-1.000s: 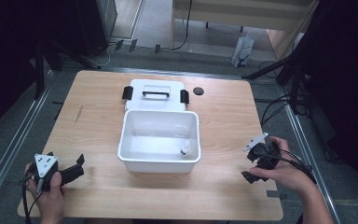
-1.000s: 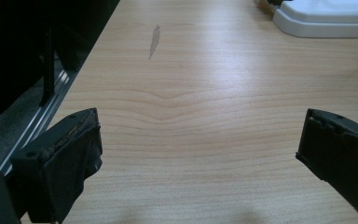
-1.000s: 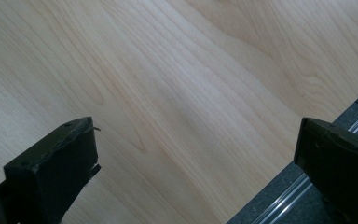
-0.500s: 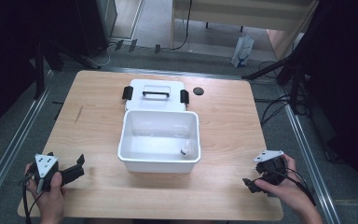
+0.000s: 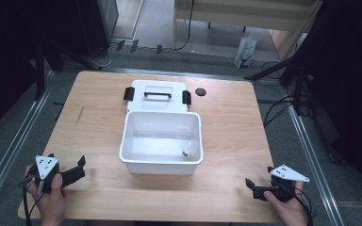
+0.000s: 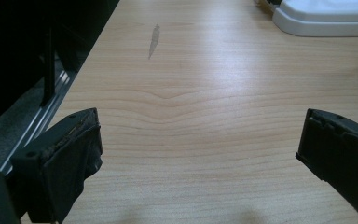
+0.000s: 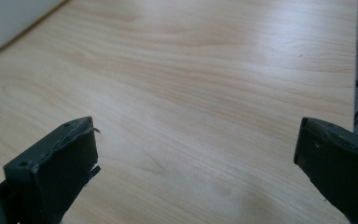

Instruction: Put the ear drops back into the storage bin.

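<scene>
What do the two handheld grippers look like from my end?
Both are black, each topped with a grey three-cornered plate. The left gripper and right gripper each trail a thin dark cable back past the hand. Up close, the fingers are blocky black pads with worn, slightly frayed edges. No sleeves show on the forearms.

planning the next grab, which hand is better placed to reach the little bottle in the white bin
Right, probably. The small bottle stands in the near right corner of the white bin, on the side toward the right gripper. The left gripper would have to cross the bin. Both are open and empty.
</scene>
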Motion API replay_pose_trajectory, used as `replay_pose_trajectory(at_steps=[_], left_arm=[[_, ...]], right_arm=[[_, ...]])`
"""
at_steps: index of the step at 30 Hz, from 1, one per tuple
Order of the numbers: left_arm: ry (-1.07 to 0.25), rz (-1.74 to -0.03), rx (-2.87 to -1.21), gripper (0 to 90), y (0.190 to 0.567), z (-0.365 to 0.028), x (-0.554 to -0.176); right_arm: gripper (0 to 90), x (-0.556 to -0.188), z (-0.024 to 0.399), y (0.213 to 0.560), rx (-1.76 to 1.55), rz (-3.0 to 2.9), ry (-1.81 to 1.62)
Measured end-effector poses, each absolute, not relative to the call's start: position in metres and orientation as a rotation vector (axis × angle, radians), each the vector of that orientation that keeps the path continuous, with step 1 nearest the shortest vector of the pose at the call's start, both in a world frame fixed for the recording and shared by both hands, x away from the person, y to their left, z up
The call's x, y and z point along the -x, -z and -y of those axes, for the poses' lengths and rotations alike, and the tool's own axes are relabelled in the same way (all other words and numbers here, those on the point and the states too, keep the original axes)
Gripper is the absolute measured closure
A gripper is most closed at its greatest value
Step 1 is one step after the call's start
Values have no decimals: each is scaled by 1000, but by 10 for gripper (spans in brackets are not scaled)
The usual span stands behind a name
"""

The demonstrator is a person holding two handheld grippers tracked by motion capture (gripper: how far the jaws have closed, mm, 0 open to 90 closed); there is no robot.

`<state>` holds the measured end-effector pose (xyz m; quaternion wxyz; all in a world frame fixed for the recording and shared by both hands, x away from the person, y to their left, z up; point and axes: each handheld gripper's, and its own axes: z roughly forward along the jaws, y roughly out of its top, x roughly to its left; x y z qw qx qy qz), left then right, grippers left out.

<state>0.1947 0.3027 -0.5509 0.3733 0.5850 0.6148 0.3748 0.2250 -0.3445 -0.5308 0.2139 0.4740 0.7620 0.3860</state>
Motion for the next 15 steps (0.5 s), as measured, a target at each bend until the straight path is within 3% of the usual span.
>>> replay_pose_trajectory(at_steps=[15], left_arm=[[-961,-1580,-1502,3,551,-302,-195]], right_arm=[[0,-201,351,545,-1418,-1669,-1185]])
